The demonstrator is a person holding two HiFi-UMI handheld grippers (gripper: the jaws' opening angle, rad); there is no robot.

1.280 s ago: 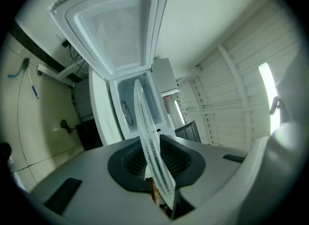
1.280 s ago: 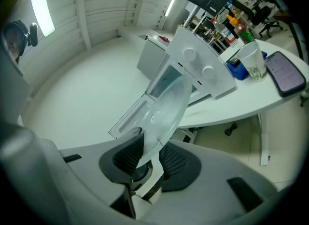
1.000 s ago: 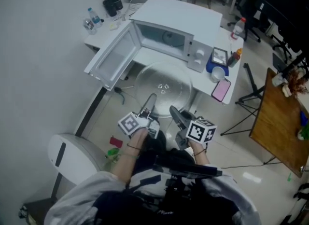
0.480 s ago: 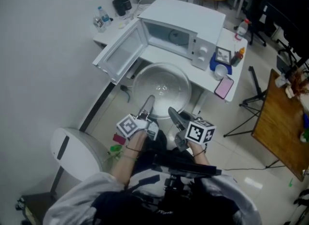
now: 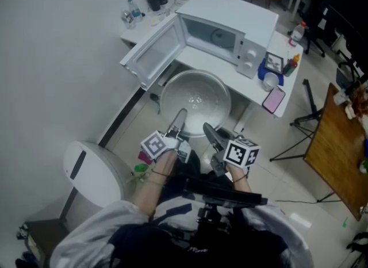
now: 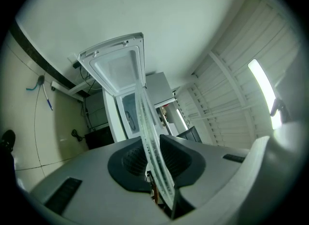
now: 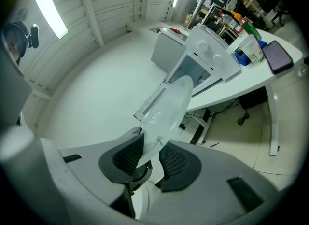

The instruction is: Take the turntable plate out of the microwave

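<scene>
Now both claws are clamped on the turntable plate (image 5: 195,101) at its near rim, left claw (image 5: 181,116) at 7 o'clock, right claw (image 5: 207,127) at 5. Plate is out of the microwave (image 5: 230,25), roughly level, extending toward 12, toward the table (image 5: 246,86).

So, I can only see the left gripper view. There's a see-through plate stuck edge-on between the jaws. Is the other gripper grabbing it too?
Observer: Yes, the right gripper is shut on the rim of the glass plate too.
Operator: Is it out of the microwave yet?
Observer: Yes. The head view shows it held outside, in front of the microwave and its open door.
Operator: Anything else on the table?
Observer: A phone lies on the table, by its front edge.
</scene>
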